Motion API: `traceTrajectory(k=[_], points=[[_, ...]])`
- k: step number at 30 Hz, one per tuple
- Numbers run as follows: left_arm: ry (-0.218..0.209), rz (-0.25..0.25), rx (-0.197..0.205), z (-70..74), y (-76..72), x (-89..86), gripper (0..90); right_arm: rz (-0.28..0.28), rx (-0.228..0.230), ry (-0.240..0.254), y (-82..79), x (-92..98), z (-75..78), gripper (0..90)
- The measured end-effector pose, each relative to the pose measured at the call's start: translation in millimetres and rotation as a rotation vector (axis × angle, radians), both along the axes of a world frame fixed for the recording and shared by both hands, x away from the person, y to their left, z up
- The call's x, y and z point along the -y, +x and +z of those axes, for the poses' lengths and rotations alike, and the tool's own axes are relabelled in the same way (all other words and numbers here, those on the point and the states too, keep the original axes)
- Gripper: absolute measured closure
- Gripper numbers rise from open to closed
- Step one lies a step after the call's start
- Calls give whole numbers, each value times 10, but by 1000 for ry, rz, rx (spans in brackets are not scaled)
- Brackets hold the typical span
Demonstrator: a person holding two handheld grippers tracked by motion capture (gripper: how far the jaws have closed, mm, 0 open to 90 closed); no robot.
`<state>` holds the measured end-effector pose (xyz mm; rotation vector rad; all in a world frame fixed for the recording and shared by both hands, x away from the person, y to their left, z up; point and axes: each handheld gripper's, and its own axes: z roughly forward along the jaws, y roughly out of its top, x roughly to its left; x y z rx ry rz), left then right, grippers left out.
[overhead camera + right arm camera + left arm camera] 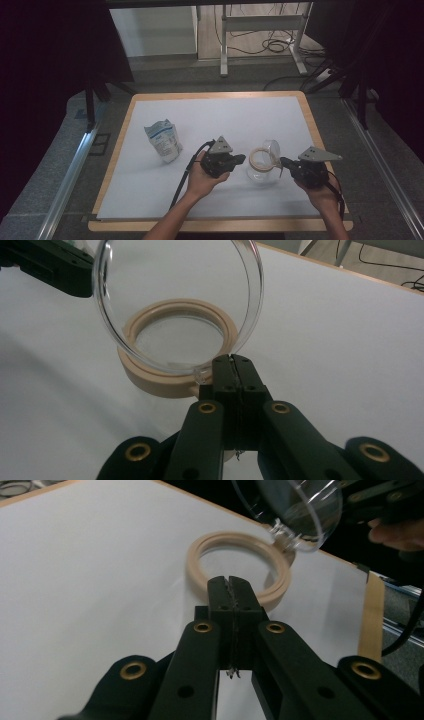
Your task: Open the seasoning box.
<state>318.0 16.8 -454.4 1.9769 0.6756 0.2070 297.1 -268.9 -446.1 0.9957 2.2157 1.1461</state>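
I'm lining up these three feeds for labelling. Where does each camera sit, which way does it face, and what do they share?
High view: above the person's side, looking forward and down on the table; forearms, hands, left claw, right claw.
Left gripper view: on the left claw, facing the beige ring.
Right gripper view: on the right claw, facing the clear lid.
Shared: ring and lid.

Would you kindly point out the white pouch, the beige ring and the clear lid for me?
white pouch (164,141), high view, middle of its printed front.
beige ring (197,560), left gripper view, left side of the band.
clear lid (253,315), right gripper view, its right rim.
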Motion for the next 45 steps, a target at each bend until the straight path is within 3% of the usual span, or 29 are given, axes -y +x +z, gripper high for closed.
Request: traceTrajectory(k=[10,19,24,27,36,39,41,45], points=[[8,-42,1,122,51,364,900,-1,-2,-4,-7,25,-26,900],[9,-56,-5,158,64,421,900,1,6,9,-19,40,-14,900],[18,-64,-5,176,59,449,900,-18,10,18,-93,101,-43,900],[18,-71,-2,196,52,473,900,-35,9,47,-183,172,-107,894],[30,-87,7,234,23,589,900,-50,-32,89,-376,255,-399,672],[34,-96,12,256,15,633,900,-29,-40,128,-476,267,-514,567],[38,-100,20,289,6,683,900,-22,-48,155,-523,273,-569,549],[45,-110,26,313,-11,746,900,-20,-54,149,-566,276,-622,529]])
